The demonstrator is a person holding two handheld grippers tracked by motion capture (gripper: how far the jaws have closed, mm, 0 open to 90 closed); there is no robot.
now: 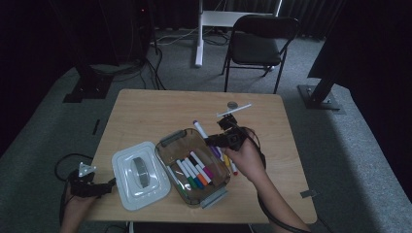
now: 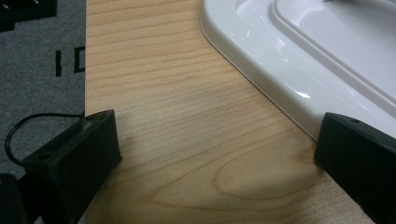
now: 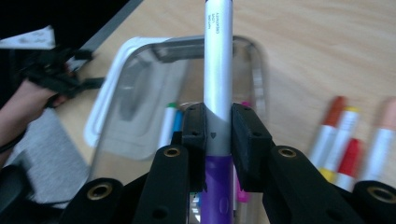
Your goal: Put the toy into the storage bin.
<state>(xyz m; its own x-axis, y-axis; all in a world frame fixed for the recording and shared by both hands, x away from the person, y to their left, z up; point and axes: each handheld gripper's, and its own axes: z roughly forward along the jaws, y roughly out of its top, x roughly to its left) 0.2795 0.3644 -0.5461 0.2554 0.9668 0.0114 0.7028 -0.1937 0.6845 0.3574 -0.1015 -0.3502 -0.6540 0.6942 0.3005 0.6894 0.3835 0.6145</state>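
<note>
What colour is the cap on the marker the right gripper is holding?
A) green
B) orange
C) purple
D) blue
C: in the right gripper view, the right gripper is shut on the marker, a white marker whose cap end below the jaws is purple, held above the clear box.

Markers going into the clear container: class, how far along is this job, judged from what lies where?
Done: several markers lie inside the clear plastic container, its white lid set aside. In hand: the right gripper is shut on a purple-capped white marker above the container. Left: a few markers on the wooden table. The left gripper waits open.
</note>
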